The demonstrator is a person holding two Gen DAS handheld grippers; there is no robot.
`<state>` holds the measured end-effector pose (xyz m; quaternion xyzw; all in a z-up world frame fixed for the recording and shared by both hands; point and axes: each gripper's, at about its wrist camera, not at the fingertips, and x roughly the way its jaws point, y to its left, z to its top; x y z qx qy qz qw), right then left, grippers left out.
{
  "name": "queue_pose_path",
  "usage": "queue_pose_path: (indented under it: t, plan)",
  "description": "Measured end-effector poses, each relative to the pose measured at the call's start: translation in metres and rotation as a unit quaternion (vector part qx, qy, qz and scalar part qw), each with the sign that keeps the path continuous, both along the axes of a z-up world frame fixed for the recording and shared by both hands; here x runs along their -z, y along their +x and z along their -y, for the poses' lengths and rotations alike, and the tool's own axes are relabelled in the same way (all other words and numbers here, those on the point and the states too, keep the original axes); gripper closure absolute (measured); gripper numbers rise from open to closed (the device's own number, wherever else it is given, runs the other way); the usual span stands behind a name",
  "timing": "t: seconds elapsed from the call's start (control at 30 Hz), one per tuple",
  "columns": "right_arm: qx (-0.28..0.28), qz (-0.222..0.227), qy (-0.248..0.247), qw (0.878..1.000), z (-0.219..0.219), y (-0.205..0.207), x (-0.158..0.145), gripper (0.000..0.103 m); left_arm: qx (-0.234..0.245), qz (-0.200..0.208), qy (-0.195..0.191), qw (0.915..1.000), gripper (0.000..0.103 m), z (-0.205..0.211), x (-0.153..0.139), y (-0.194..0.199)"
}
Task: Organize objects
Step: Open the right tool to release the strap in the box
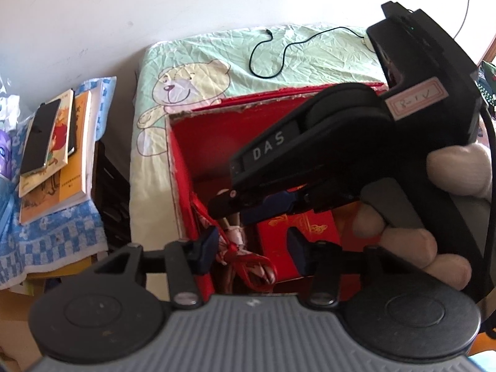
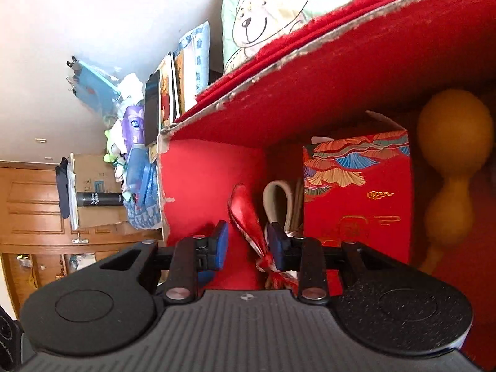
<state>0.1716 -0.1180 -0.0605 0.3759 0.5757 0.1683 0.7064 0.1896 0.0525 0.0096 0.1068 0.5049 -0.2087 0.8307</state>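
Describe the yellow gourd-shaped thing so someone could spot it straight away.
Look inside the big red box on the bear-print bed sheet. Beside the patterned red carton lies the gourd: plain yellow, two rounded bulbs, the only non-red item there.

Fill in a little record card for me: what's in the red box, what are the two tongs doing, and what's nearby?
container: red box, open, on the bear-print sheet
inside: patterned red carton, yellow gourd, red-ribboned item
left tongs: open, above the box
right tongs: open, inside the box, ribboned item between them
nearby: stacked books
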Motion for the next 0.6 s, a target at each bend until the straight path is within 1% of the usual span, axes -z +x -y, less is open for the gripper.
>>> queue_pose_path:
  t: [0.07, 0.2, 0.3, 0.47, 0.6]
  plan:
    - [0.002, 0.013, -0.01, 1.0, 0.001, -0.002, -0.005, 0.07, 0.0, 0.001, 0.004, 1.0, 0.048, 0.002, 0.001, -0.001]
    - [0.01, 0.037, -0.027, 0.999, 0.004, -0.009, -0.013, 0.07, 0.0, 0.008, 0.023, 0.9997, 0.044, 0.011, 0.005, -0.004]
    - [0.02, 0.057, -0.061, 0.996, 0.004, -0.015, -0.021, 0.07, -0.001, 0.007, 0.024, 0.9997, 0.043, 0.015, 0.007, -0.005]
    - [0.038, 0.076, -0.097, 0.992, 0.015, -0.028, -0.023, 0.07, -0.003, 0.011, 0.033, 0.9994, 0.041, 0.019, 0.01, -0.008]
    - [0.049, 0.09, -0.125, 0.987, 0.018, -0.038, -0.023, 0.07, -0.008, 0.014, 0.047, 0.9988, 0.039, 0.025, 0.013, -0.011]
